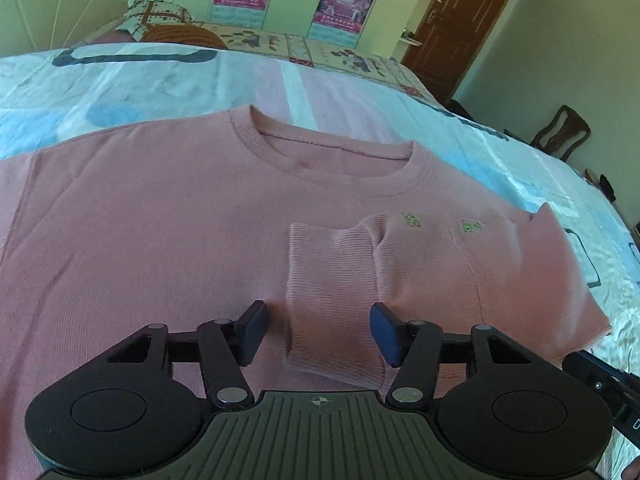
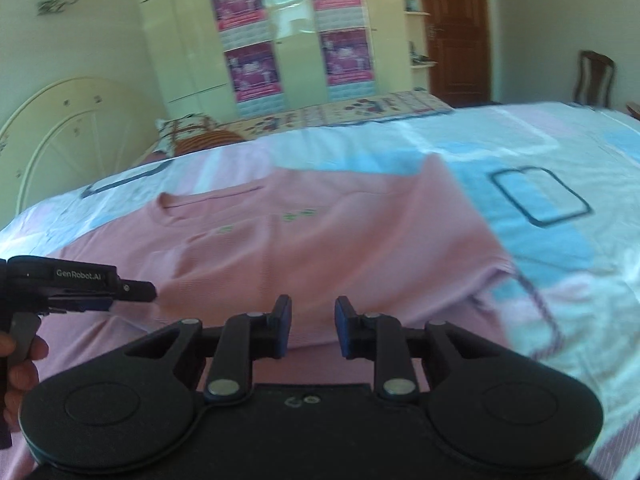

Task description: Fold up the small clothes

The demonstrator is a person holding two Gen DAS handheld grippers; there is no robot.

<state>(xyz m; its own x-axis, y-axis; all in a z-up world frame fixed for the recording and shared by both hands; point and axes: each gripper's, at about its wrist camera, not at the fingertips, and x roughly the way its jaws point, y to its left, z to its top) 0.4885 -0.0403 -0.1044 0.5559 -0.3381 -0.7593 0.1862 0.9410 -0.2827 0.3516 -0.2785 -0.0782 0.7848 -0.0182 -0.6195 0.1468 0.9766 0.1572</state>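
Both grippers hang over the sweater, jaws apart, pinching nothing.

Left gripper straddles the folded-in cuff of the pink sweater, flat on the bed. Right gripper, narrower, holds air. Nudging the cuff could undo that fold. Only the left view shows the cuff; the right shows a hand.

Pink sweater's left sleeve cut off by the frame edge, small green embroidery unreadable, far wardrobe posters blurred, bed's right edge smeared
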